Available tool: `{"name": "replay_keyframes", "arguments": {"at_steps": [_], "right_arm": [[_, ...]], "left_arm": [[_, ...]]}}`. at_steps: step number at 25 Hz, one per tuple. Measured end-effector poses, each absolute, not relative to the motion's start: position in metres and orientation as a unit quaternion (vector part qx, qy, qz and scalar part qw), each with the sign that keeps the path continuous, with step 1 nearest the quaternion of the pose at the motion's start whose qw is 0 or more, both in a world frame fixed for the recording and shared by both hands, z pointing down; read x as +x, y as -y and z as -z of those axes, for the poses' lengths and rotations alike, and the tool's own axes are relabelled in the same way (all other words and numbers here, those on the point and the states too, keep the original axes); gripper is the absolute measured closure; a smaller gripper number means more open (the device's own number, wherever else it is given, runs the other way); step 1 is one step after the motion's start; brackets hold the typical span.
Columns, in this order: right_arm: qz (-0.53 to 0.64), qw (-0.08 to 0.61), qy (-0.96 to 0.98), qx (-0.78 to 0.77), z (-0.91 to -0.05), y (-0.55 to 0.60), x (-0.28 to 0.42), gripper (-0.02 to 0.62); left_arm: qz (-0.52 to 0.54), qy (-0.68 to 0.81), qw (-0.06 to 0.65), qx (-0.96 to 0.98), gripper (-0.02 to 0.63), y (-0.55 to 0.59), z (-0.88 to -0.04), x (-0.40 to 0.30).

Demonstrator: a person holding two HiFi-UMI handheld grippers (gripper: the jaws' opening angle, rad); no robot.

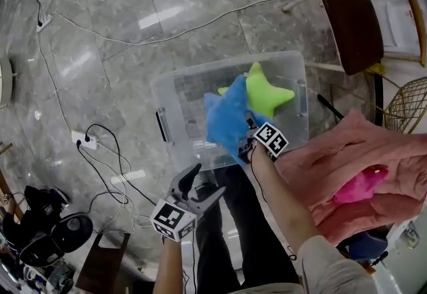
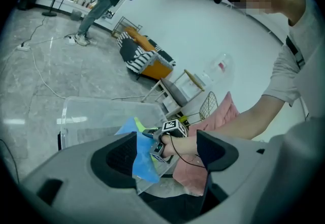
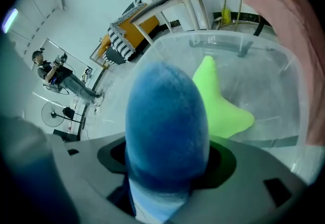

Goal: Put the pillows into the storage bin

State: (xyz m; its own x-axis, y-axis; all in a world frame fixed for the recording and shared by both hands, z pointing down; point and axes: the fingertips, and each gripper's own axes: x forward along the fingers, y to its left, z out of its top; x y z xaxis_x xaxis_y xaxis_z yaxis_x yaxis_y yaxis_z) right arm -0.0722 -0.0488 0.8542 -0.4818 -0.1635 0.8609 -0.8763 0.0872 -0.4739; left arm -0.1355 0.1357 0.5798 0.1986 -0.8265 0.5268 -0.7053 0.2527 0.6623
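1. Power strip [image 1: 83, 140]: white, with cables, on the grey floor at the far left.
2. My left gripper [image 1: 203, 185]: jaws spread, nothing between them, just short of the bin's near wall.
3. Storage bin [image 1: 167, 96]: clear plastic, open-topped, standing on the floor.
4. Blue star pillow [image 1: 223, 116]: plush, hanging over the bin's near side, partly inside it.
5. My right gripper [image 1: 248, 134]: jaws pinching one arm of the blue star pillow.
6. Green star pillow [image 1: 267, 93]: lying inside the bin, just behind the blue one.
7. Pink blanket [image 1: 373, 146]: heaped at the far right, outside the bin, with a magenta plush piece [image 1: 360, 186] on it.
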Motion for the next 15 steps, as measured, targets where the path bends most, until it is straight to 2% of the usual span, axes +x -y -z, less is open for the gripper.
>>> {"name": "replay_keyframes", "arguments": {"at_steps": [9, 15], "right_arm": [[-0.530, 0.389, 0.670, 0.346, -0.877, 0.037, -0.093, 0.258], [-0.516, 0.396, 0.684, 0.330, -0.868, 0.031, -0.091, 0.250]], "left_arm": [[0.073, 0.637, 0.477, 0.601, 0.233, -0.130, -0.590, -0.134], [0.070, 0.646, 0.478, 0.591, 0.233, -0.146, -0.593, -0.135]]}}
